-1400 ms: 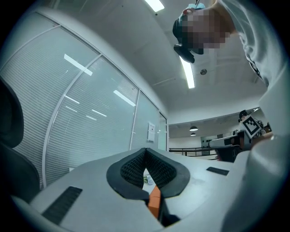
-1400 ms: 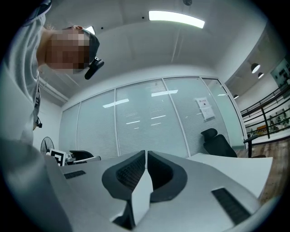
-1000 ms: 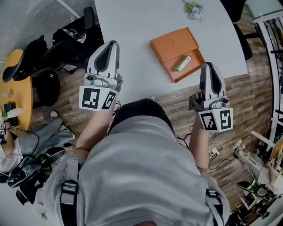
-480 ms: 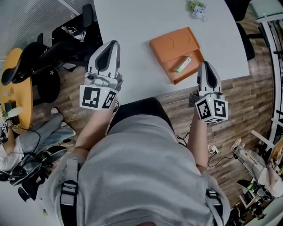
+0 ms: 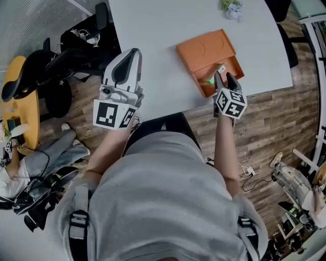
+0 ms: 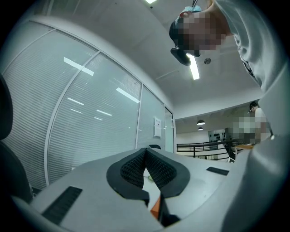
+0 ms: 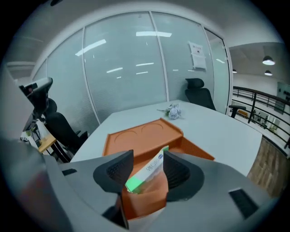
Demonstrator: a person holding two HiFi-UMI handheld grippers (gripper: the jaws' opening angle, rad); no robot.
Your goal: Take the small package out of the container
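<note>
An orange container lies on the white table near its front edge. The small white-and-green package lies slanted in its near compartment. My right gripper hangs over that compartment, its jaws opening, one on each side of the package's upper end without pressing on it. In the head view the right gripper covers most of the package. My left gripper hovers at the table's left front edge, shut and empty; its pads meet in the left gripper view.
A small crumpled bundle lies at the far side of the table. Black office chairs and a yellow round table stand at the left. Glass walls with blinds run behind the table. Wooden floor lies to the right.
My right gripper has moved forward from in front of the table edge to over the container's near compartment, and its jaws have come apart. The left gripper has stayed put.
</note>
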